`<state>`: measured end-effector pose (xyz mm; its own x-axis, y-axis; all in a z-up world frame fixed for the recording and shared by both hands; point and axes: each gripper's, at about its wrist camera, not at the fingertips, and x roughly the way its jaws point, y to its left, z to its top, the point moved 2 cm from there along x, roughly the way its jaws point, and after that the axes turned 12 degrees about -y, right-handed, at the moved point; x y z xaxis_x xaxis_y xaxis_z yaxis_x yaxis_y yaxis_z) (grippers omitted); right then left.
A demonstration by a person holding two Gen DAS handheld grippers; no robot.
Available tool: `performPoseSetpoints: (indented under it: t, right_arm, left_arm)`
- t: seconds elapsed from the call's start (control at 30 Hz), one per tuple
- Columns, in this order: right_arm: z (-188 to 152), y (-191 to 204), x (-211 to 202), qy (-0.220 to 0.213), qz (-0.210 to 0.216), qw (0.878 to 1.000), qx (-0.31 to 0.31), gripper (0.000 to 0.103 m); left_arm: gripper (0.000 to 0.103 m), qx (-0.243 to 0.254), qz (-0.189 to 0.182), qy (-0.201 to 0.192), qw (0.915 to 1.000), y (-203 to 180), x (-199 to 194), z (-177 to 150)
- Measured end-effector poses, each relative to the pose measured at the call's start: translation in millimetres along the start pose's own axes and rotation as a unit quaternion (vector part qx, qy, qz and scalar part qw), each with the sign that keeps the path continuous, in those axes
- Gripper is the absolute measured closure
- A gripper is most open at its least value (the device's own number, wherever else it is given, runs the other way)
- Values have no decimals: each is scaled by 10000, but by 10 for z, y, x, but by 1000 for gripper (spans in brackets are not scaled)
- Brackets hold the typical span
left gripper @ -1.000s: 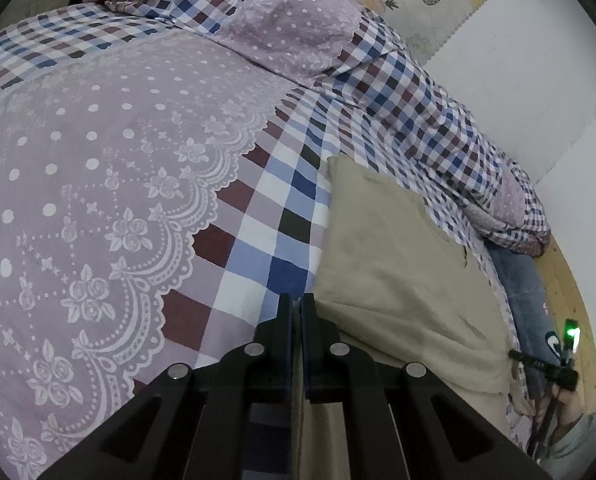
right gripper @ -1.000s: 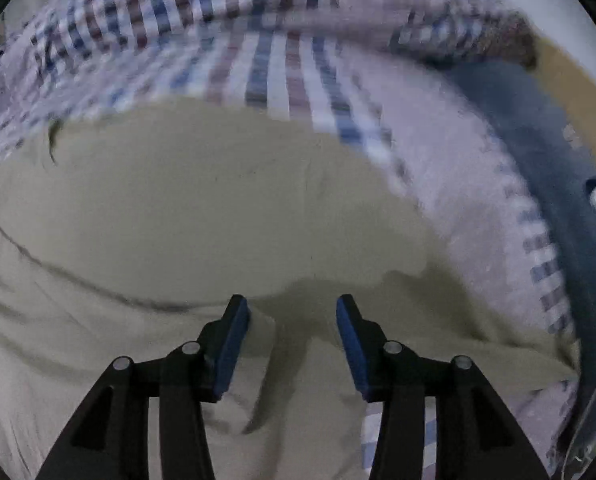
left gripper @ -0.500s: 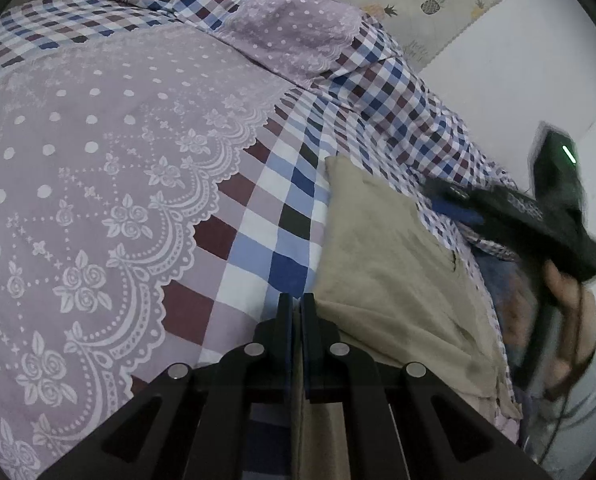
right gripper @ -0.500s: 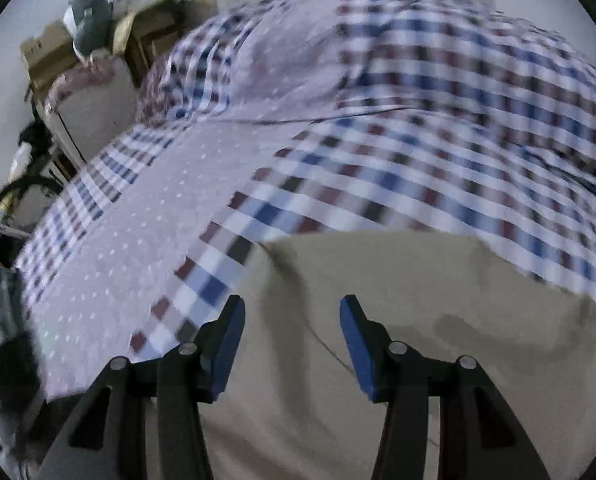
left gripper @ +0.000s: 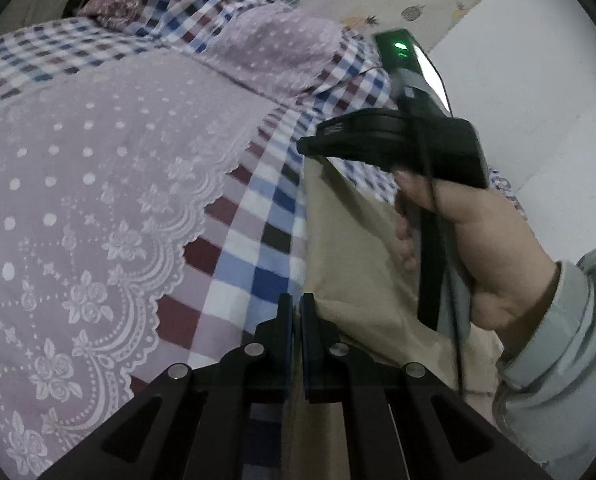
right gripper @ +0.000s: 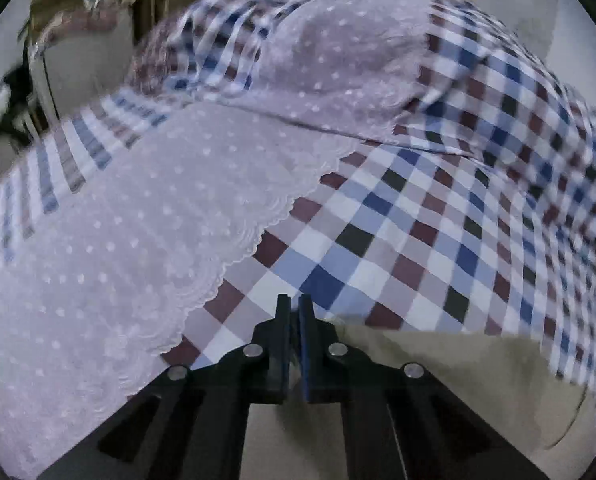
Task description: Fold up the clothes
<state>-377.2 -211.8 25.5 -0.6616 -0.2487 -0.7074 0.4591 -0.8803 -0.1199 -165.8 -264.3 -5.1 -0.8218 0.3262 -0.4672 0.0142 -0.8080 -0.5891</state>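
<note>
A beige garment [left gripper: 349, 240] lies flat on the bed, along the checked border of the bedspread [left gripper: 258, 256]. My left gripper [left gripper: 296, 304] is shut on the garment's near left edge. My right gripper [left gripper: 307, 146], held by a hand [left gripper: 477, 248], reaches over the garment to its far left corner. In the right wrist view that gripper [right gripper: 294, 306] is shut at the edge of the beige garment [right gripper: 457, 380], with cloth pinched between its fingers. The garment's right side is hidden behind the hand and a pale sleeve [left gripper: 557, 340].
The bedspread's lilac dotted panel with lace trim [left gripper: 98, 160] spreads to the left. A pillow [left gripper: 282, 52] lies at the head of the bed. A white wall [left gripper: 537, 80] stands to the right. Cluttered furniture [right gripper: 78, 40] stands beyond the bed's far left.
My right gripper swung from the garment's near right side across to its far left corner and went from open to shut. The left gripper stayed shut on the same edge.
</note>
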Motion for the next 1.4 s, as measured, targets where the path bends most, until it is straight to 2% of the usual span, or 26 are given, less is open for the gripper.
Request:
performPoseSetpoints:
  t: [0.07,0.1,0.13,0.2,0.23,0.3,0.33,0.37,0.4,0.43,0.47,0.53,0.6,0.7,0.77,0.87,0.93,1.0,1.13,1.27,1.4]
  right_arm:
    - [-80,57,181,392,-135,9990,-152,99]
    - [-76,62,169,353,-202,9990,-208,90]
    - [-56,47,121,284,-275,9990,-217,70]
    - [17,-98,-153,-45,-357,9993,84,56]
    - [61,-223,-421,-391,-361,9981,322,52]
    - [57,-474,-1008,-989,-246,9920,752,43]
    - [-18,-596,-1326,-1227,-132,9877,956,37]
    - [-99,-719,-1647,-1459,-15,9825,1158,34]
    - [-222,-841,-1911,-1626,63,9784,1277,30]
    - [-383,-955,-2243,-1784,135,9742,1377,29]
    - [-546,-1069,-2582,-1941,207,9696,1475,29]
    - [-1060,-1338,-3245,-2206,309,9621,1575,25]
    - [-1422,-1407,-3782,-2344,201,9592,1565,22]
    - [-2271,-1522,-4614,-2527,-540,9532,1567,22]
    - [-2857,-1569,-5125,-2609,-1066,9455,1629,22]
    - [-3499,-1632,-5605,-2749,-1333,9296,2061,22]
    - [-3763,-1696,-5812,-2866,-1350,9212,2258,22]
    - [-3987,-1798,-6038,-3049,-1483,9075,2478,22]
    - [-4387,-2024,-6395,-3394,-1750,8721,3060,22]
    - [-4653,-2262,-6575,-3549,-1927,8484,3424,20]
    - [-5007,-2575,-6800,-3733,-2389,8141,3751,17]
  left_arm:
    - [101,-80,83,140,9998,51,48,-25]
    - [101,-92,83,167,9998,60,56,-29]
    - [100,-101,85,193,9997,68,64,-31]
    - [100,-124,90,241,9996,88,77,-38]
    - [99,-163,74,247,9995,96,78,-37]
    - [90,-283,39,224,9993,120,61,-30]
    - [81,-358,32,192,9992,141,42,-24]
    - [67,-446,29,123,9989,163,0,-11]
    - [57,-540,25,31,9985,184,-59,8]
    - [38,-629,25,-73,9980,205,-121,26]
    - [26,-687,29,-195,9974,220,-194,50]
    - [21,-711,38,-419,9966,217,-361,114]
    - [21,-686,13,-573,9960,150,-556,178]
    - [20,-486,-58,-827,9954,-25,-934,260]
    - [19,-137,-103,-996,9949,-245,-1180,272]
    - [18,483,-169,-1223,9912,-620,-1633,142]
    - [18,703,-254,-1289,9888,-851,-1862,30]
    - [18,878,-302,-1273,9875,-1128,-2094,-104]
    - [18,1233,-539,-1248,9830,-1728,-2575,-349]
    - [17,1749,-732,-1333,9728,-2390,-2959,-503]
    - [17,2217,-919,-1410,9605,-3020,-3233,-656]
